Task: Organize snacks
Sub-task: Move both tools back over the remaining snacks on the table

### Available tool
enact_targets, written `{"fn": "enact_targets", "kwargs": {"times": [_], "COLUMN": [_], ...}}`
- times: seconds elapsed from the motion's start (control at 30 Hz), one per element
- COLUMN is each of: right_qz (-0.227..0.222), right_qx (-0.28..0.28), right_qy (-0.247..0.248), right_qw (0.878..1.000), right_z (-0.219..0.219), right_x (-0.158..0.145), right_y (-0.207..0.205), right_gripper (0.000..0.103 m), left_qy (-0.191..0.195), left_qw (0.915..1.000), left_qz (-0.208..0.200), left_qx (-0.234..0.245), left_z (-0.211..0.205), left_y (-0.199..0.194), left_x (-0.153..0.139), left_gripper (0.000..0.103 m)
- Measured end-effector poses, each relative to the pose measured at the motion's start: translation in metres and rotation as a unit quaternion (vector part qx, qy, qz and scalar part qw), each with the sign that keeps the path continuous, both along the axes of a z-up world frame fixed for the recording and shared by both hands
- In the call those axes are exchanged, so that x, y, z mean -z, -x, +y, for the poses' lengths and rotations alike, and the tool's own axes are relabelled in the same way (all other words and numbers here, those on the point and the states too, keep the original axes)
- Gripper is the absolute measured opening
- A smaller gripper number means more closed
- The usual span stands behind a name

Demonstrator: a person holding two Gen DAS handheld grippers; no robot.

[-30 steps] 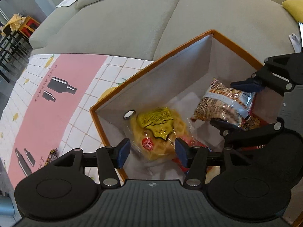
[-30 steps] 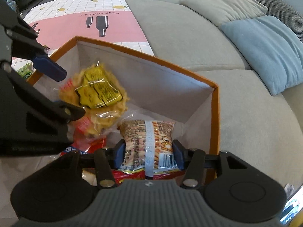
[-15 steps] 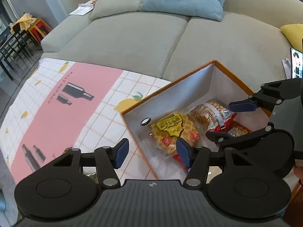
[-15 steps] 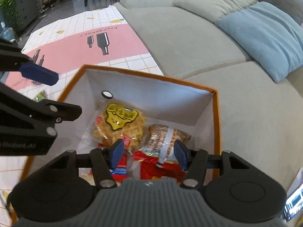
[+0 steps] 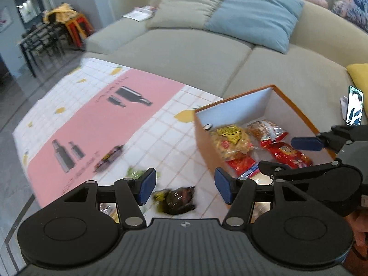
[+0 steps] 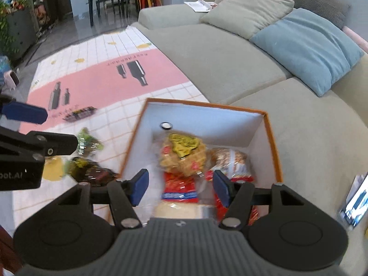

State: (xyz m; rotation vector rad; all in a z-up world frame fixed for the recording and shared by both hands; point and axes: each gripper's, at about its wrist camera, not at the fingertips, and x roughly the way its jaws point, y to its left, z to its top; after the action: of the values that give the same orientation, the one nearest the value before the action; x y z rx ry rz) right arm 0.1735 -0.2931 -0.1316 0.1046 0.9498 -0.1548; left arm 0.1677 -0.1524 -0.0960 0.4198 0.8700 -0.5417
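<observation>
An orange-rimmed white box (image 5: 232,102) (image 6: 272,147) stands on the mat and holds several snack bags: a yellow waffle bag (image 5: 232,140) (image 6: 181,154), a striped cracker bag (image 5: 266,128) (image 6: 232,161) and red packets (image 5: 287,153) (image 6: 179,184). My left gripper (image 5: 184,185) is open and empty, above the mat left of the box. My right gripper (image 6: 180,187) is open and empty, above the box's near end. Loose snacks lie on the mat: a dark bag (image 5: 174,197) (image 6: 89,171), a green one (image 5: 135,173) (image 6: 88,141) and a dark bar (image 5: 109,155) (image 6: 79,113).
A pink and white tiled mat (image 5: 99,119) (image 6: 92,78) covers the floor. A grey sofa (image 5: 184,53) (image 6: 218,53) with cushions runs behind the box. A phone (image 5: 354,108) lies lit on the sofa at right. A dining table and stools stand far left.
Both grippers have pulled up and back from the box. The right one let go of the cracker bag, which now lies in the box. The left has swung left over the mat.
</observation>
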Motion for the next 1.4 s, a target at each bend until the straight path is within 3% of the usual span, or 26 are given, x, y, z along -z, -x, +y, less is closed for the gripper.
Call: {"fn": "enact_targets", "kwargs": {"times": [0.13,0.33,0.53,0.7,0.83,1.13,1.4], "right_qz": [-0.014,-0.039,-0.067,-0.094,-0.094,-0.07,-0.048], "right_qx": [0.012,0.026,0.013,0.004,-0.026,-0.075,-0.072], "right_qy": [-0.021,-0.037,-0.079,-0.069,-0.054,-0.024,-0.003], "right_qw": [1.0,0.998,0.995,0.993,0.994,0.994,0.996], "right_z": [0.03,0.069,0.104,0.132,0.144,0.162,0.166], "right_x": [-0.006,-0.007,0.005,0.022,0.036,0.066,0.089], "right_y": [0.018,0.039,0.052,0.056,0.053,0.024,-0.018], "right_gripper": [0.061,0.061,0.061,0.061,0.061,0.06,0.06], "left_qy": [0.006,0.017,0.046,0.071,0.086,0.072,0.053], "left_qw": [0.9993,0.9972,0.9957,0.9934,0.9926,0.9935,0.9956], "left_qz": [-0.026,-0.028,-0.028,-0.02,-0.014,0.013,0.003], "left_qx": [-0.027,-0.067,-0.075,-0.087,-0.084,-0.087,-0.077], "left_z": [0.035,0.088,0.135,0.161,0.169,0.171,0.162], "left_y": [0.019,0.032,0.041,0.036,0.03,0.0,-0.039], "left_x": [0.0,0.008,0.018,0.032,0.045,0.077,0.099], "left_gripper": [0.069,0.069,0.07,0.071,0.071,0.071,0.072]}}
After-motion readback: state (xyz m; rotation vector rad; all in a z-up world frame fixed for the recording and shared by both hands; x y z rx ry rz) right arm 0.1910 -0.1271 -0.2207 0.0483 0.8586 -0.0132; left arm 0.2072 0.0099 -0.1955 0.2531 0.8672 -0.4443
